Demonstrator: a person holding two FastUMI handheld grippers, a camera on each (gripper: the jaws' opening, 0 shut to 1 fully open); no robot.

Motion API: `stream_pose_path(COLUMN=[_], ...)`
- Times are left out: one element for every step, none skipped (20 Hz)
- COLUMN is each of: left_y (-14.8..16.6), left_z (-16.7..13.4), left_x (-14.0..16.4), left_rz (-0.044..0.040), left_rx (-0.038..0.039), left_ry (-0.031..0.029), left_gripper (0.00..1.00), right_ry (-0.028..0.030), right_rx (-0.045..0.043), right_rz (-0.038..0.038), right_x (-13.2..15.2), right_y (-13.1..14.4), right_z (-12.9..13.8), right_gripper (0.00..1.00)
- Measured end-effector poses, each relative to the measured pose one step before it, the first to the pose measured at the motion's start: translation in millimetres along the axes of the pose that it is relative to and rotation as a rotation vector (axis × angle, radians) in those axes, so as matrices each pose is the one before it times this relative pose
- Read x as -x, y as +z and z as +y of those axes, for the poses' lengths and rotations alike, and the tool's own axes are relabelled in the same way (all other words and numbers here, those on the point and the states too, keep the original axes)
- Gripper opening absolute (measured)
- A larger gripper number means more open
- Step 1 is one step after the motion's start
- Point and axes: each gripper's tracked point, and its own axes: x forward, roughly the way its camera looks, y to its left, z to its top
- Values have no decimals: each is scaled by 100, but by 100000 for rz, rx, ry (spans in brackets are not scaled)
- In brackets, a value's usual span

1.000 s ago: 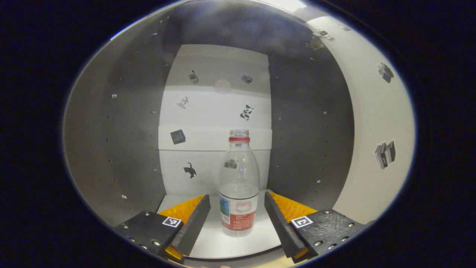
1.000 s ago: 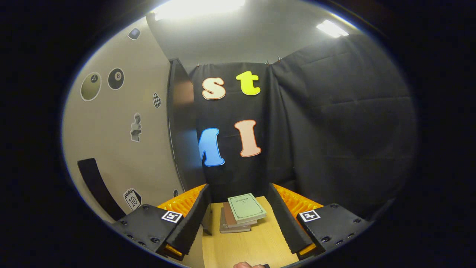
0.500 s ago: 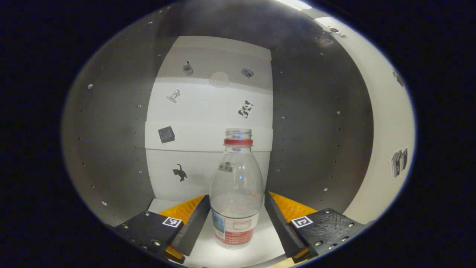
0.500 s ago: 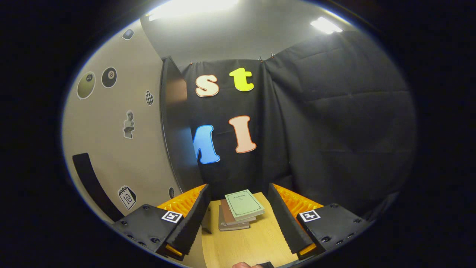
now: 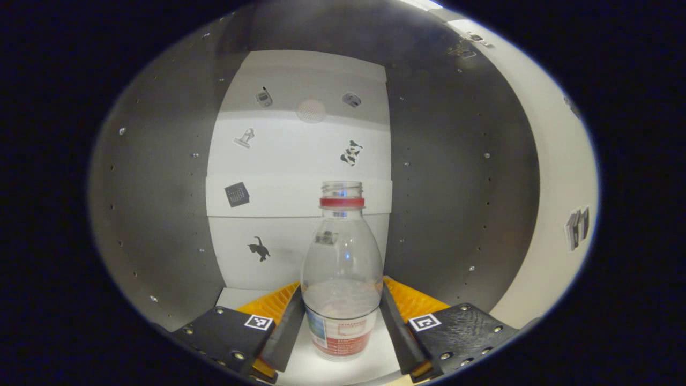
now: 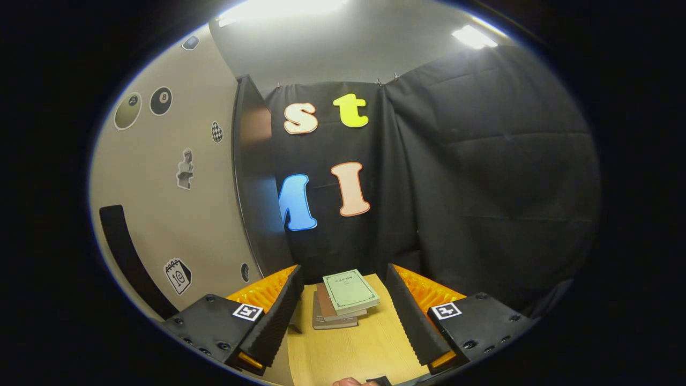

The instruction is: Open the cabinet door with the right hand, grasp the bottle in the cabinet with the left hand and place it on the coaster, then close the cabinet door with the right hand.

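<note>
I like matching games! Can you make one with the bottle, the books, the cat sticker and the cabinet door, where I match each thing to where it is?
Things:
1. bottle
2. books
3. cat sticker
4. cabinet door

Places:
A. stuck on the white back wall inside the cabinet
B. stacked on the wooden table
C. swung open, with a black handle on it
D. standing upright between the fingers of the left gripper

Pairs: 1-D, 2-B, 3-A, 4-C
</note>
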Motion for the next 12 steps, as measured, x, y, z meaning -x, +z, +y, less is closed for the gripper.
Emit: stream_pose_path(left_y=[451,492,455,426,454,475,386,472,478,441,253,174], left_z=[-15,53,-139,-338,-282,-60,-63,-41,-32,119,160,158], left_x=[626,816,895,906,1139,1085,1334,1336,1253,1499,1617,1569], left_rz=[-1084,-793,-509,-294,-469,-724,-360,-567,-910,-594,-494,-306], left_rx=[232,-383,-342,-367,-312,-421,-273,-60,316,225,50,57], left_ry=[504,810,752,-314,35,594,652,646,650,1006,1032,944], left_gripper=[77,76,76,76,76,74,79,76,74,74,74,74], right_ry=[665,775,799,770,974,1700,1654,1842,1449,519,297,690], right_rx=[100,271,207,30,-487,-1010,-1041,-422,730,1416,1032,-467], right_rz=[-150,-346,-81,396,668,371,-14,-53,-45,80,277,201], right_x=[-155,-117,-435,-347,-245,-381,-361,-471,-234,-573,-104,-50], right_y=[50,55,-90,-250,-149,-121,108,90,97,8,-39,28], right_z=[-107,-82,-73,-225,-153,37,42,31,-26,-346,-28,205], right_gripper=[98,98,100,98,98,98,98,98,98,98,98,98])
